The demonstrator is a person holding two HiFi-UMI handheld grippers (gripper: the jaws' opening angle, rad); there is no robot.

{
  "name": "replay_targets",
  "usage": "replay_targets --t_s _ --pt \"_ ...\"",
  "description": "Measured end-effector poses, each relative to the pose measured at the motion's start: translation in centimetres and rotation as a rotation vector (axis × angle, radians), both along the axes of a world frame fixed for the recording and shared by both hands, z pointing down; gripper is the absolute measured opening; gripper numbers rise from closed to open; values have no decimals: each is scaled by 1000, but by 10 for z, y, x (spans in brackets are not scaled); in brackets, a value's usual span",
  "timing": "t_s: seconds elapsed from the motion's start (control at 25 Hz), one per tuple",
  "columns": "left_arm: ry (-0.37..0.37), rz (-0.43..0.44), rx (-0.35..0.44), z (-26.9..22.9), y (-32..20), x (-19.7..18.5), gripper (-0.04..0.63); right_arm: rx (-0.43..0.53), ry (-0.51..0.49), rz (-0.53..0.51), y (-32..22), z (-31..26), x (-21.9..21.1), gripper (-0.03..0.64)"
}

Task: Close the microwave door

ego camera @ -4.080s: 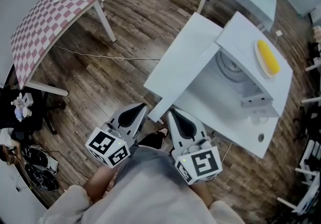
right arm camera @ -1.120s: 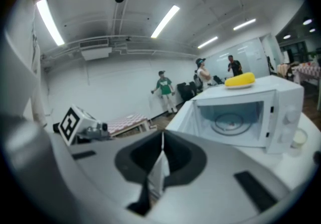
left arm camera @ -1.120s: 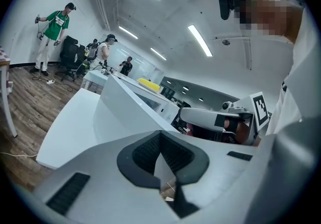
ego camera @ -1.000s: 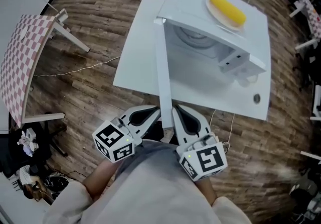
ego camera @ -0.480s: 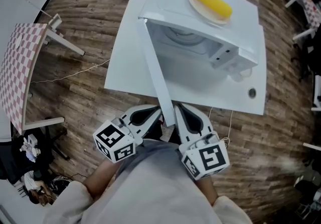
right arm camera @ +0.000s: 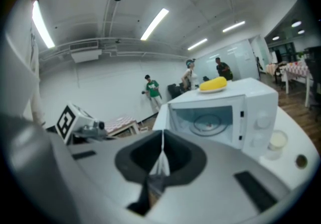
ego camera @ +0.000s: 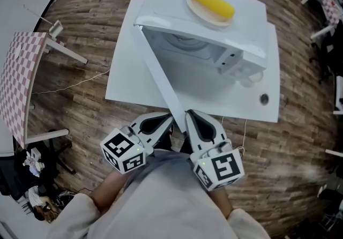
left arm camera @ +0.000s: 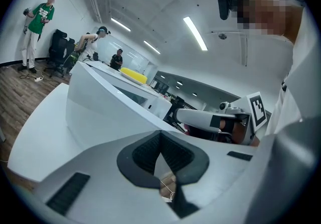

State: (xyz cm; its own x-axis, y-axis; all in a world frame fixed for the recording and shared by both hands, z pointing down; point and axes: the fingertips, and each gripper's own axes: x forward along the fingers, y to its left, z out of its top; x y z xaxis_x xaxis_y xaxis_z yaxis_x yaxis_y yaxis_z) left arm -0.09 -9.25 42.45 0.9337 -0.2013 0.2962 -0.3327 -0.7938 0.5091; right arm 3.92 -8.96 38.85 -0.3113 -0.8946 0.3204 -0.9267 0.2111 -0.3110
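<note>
A white microwave [ego camera: 161, 7] stands on a white table [ego camera: 128, 72], and its door [ego camera: 158, 80] hangs open toward me. The door's free end lies between my two grippers. My left gripper [ego camera: 167, 120] is shut and empty at the door's outer side. My right gripper [ego camera: 191, 116] is shut and empty at the inner side. In the left gripper view, the door's [left arm camera: 105, 107] outer face fills the left, beyond the closed left gripper [left arm camera: 160, 140]. Past the closed right gripper [right arm camera: 162, 147], the right gripper view shows the open cavity with its turntable [right arm camera: 205, 123].
A yellow corn cob [ego camera: 213, 3] lies on a plate [ego camera: 201, 14] on top of the microwave. A small white cup [ego camera: 252, 78] and a cable hole [ego camera: 263, 98] are on the table's right part. A checkered table [ego camera: 19, 77] stands at the left, and people [left arm camera: 37, 14] stand far off.
The door has swung partway toward the microwave's front, and its angle to the front is smaller now. Both grippers have stayed shut at the door's free end.
</note>
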Motion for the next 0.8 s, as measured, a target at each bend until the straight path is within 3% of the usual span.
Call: replay_targets --t_s 0.8 --pt "0 24 -1 -1 4 77 20 9 -13 -9 0 3 72 24"
